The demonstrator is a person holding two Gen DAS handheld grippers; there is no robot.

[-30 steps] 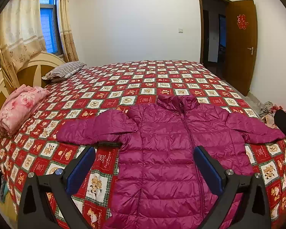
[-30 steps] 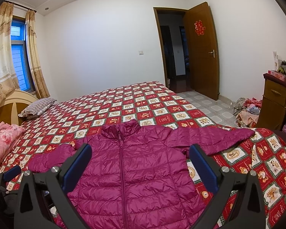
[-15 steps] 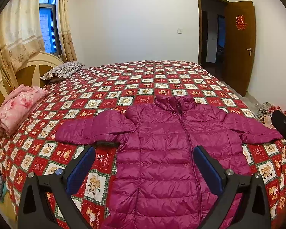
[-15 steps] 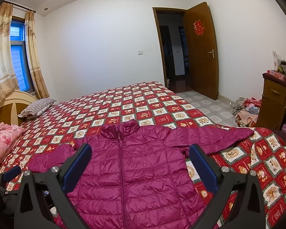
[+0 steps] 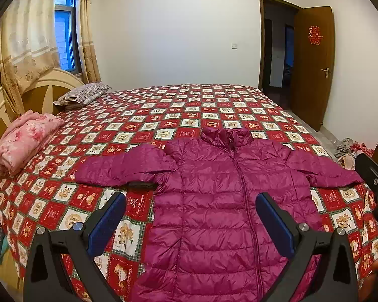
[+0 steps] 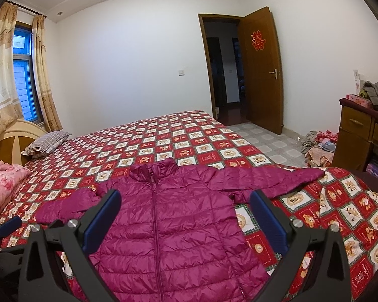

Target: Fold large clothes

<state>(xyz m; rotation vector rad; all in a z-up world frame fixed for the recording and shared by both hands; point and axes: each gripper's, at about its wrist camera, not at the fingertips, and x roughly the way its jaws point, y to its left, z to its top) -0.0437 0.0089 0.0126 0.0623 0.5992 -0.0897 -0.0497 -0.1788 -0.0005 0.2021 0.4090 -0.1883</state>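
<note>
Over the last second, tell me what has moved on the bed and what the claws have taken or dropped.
Nothing on the bed has moved. Both views only drift slightly, so the claws barely shifted. The left claw and right claw stay open above the purple puffer jacket, holding nothing. The jacket still lies flat and zipped on the checked bedspread, sleeves spread out, with the pink folded blanket and striped pillow in place.

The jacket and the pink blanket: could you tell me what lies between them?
Only bare quilt lies between jacket and blanket, seen in the left wrist view.
</note>
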